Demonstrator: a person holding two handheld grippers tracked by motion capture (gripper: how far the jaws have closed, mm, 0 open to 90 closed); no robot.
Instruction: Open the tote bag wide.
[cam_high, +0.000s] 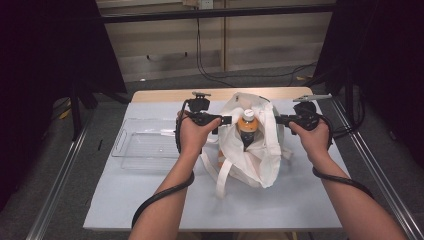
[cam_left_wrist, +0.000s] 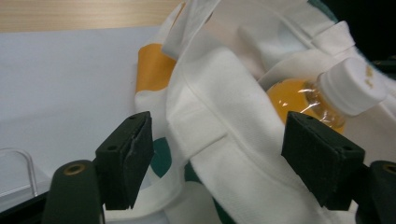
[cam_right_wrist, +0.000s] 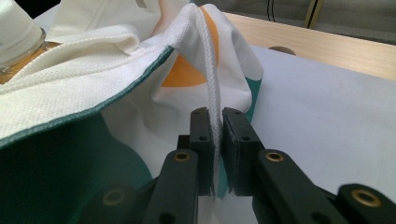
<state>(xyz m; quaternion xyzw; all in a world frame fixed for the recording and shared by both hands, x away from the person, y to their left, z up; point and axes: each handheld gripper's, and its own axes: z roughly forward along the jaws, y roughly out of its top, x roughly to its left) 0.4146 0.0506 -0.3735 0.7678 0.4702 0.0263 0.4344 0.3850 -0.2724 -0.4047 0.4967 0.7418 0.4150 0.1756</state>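
Left gripper (cam_left_wrist: 217, 158) stands with its jaws apart, the bag's (cam_high: 260, 160) white rim between them, untouched. Right gripper (cam_right_wrist: 218, 140) pinches the bag's opposite edge flat. Between them an orange bottle (cam_high: 247, 125) with a white cap stands inside the bag on the bench (cam_high: 125, 195), beside a clear tray (cam_high: 145, 145).
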